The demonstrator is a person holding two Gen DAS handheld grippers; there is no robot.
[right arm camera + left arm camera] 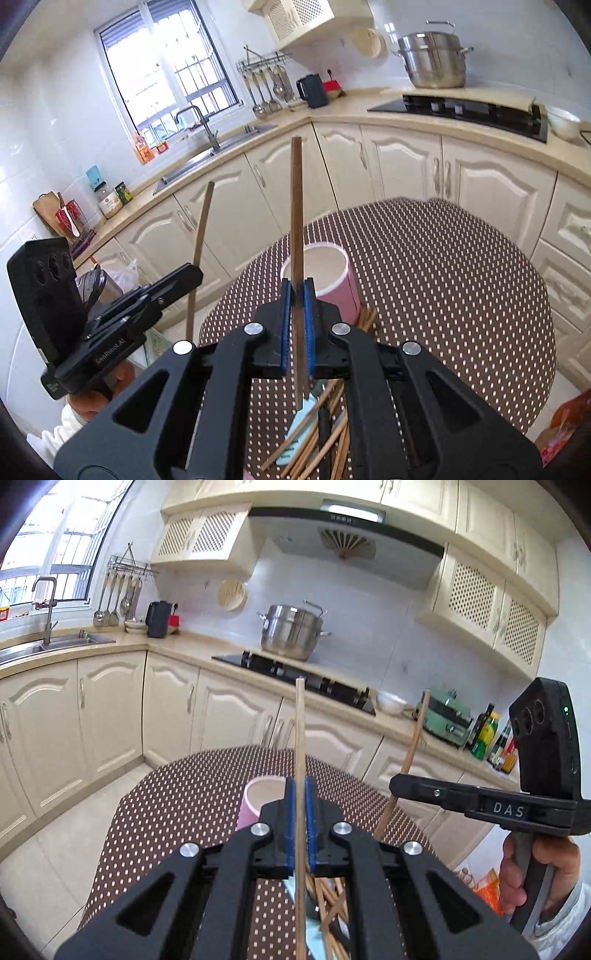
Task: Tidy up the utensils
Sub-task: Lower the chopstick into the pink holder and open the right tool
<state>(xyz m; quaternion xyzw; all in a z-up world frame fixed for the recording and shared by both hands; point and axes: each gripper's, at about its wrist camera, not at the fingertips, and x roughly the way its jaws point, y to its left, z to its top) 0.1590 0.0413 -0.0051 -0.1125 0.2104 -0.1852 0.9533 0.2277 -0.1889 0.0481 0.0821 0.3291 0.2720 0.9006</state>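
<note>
My left gripper (301,788) is shut on a pale wooden chopstick (300,731) that stands nearly upright above the table. My right gripper (296,291) is shut on a darker chopstick (296,206), also upright. Each gripper shows in the other's view: the right gripper (397,786) with its chopstick (415,738), the left gripper (194,273) with its chopstick (201,251). A pink cup (328,273) stands open-topped on the table just beyond both grippers, cup (256,801). Below the fingers lies a pile of chopsticks (325,432) over a teal utensil (301,421).
The round table (461,288) has a brown dotted cloth. Cream cabinets and a counter wrap around behind it, with a black hob (295,672), a steel pot (291,633), a sink (44,646), a kettle (159,618) and bottles (491,738). A hand (535,871) holds the right gripper's handle.
</note>
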